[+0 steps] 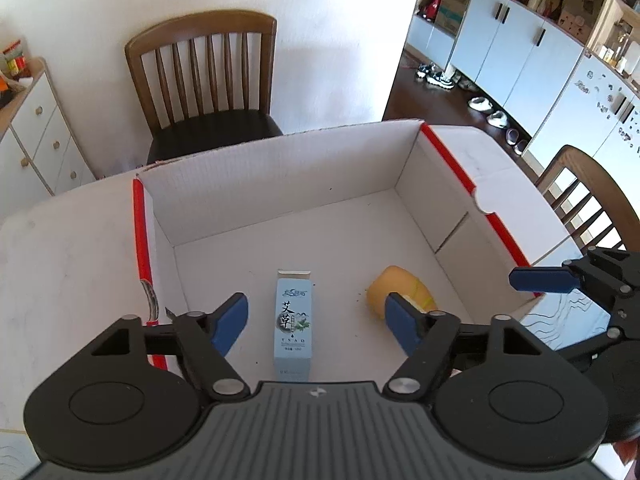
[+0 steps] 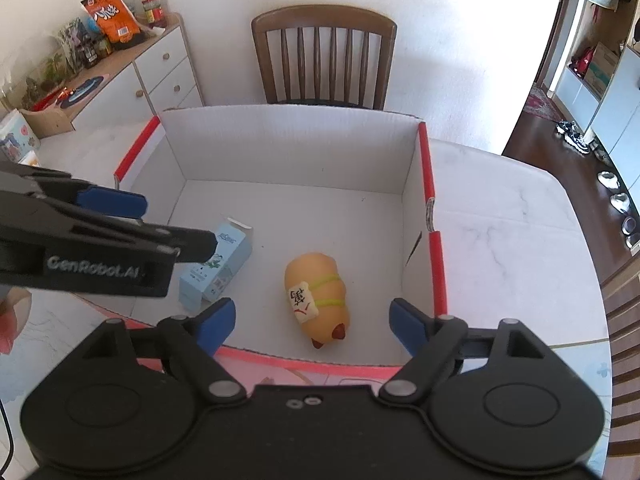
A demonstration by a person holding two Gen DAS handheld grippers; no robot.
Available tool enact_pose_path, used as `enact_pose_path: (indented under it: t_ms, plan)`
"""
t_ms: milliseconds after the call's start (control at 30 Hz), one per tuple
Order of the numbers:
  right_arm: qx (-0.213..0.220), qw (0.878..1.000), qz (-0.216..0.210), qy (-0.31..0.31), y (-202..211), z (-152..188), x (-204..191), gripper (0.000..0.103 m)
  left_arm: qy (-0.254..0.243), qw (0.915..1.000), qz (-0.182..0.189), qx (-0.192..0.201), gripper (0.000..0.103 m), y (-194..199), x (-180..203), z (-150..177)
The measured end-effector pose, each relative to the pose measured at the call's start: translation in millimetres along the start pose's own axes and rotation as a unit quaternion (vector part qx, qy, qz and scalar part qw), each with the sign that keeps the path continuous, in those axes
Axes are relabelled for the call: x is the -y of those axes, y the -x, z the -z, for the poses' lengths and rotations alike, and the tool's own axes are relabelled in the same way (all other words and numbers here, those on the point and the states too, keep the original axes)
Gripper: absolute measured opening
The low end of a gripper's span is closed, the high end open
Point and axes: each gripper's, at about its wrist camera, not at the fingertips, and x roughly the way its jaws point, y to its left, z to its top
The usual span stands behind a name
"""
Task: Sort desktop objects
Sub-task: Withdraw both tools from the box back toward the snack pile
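An open white cardboard box with red edges (image 1: 280,184) (image 2: 296,148) stands on the table. Inside lie a light blue carton with Chinese characters (image 1: 293,320) (image 2: 218,266) and an orange bread-shaped toy with yellow bands (image 1: 394,286) (image 2: 318,294). My left gripper (image 1: 316,322) is open and empty, hovering above the blue carton with its fingers either side of it. My right gripper (image 2: 312,322) is open and empty above the box's near edge, the toy between its fingers. The left gripper also shows in the right wrist view (image 2: 120,216).
A wooden chair (image 1: 204,80) (image 2: 324,56) stands behind the box at the wall. A white drawer cabinet (image 2: 160,72) with snacks on top is at the left. A second chair (image 1: 580,196) stands at the table's right side. The white marble table (image 2: 500,240) extends right.
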Motion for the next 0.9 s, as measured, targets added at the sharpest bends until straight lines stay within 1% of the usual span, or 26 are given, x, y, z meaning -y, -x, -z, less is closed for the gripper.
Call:
enact_pose_path:
  t_ms: [233, 433, 500, 567, 800, 900]
  plan:
    - [0.013, 1.0, -0.005, 0.002, 15, 4, 0, 0.089, 0.003, 0.9997, 0.002, 0.023, 0.082, 23, -1, 11]
    - [0.02, 1.0, -0.008, 0.01, 28, 10, -3, 0.09, -0.002, 0.9995, -0.008, 0.032, 0.085, 38, -3, 20]
    - [0.023, 1.0, -0.008, 0.012, 33, 12, -3, 0.091, -0.005, 0.9993, -0.01, 0.036, 0.094, 43, -2, 23]
    - [0.024, 1.0, -0.009, 0.012, 37, 14, -4, 0.091, -0.005, 0.999, -0.01, 0.042, 0.101, 48, -1, 26]
    - [0.028, 0.999, -0.019, 0.013, 58, 26, -6, 0.092, 0.0, 0.9986, 0.0, 0.053, 0.103, 71, -2, 38]
    - [0.033, 0.999, -0.022, 0.013, 68, 31, -8, 0.093, 0.001, 0.9987, 0.004, 0.052, 0.103, 79, -2, 44]
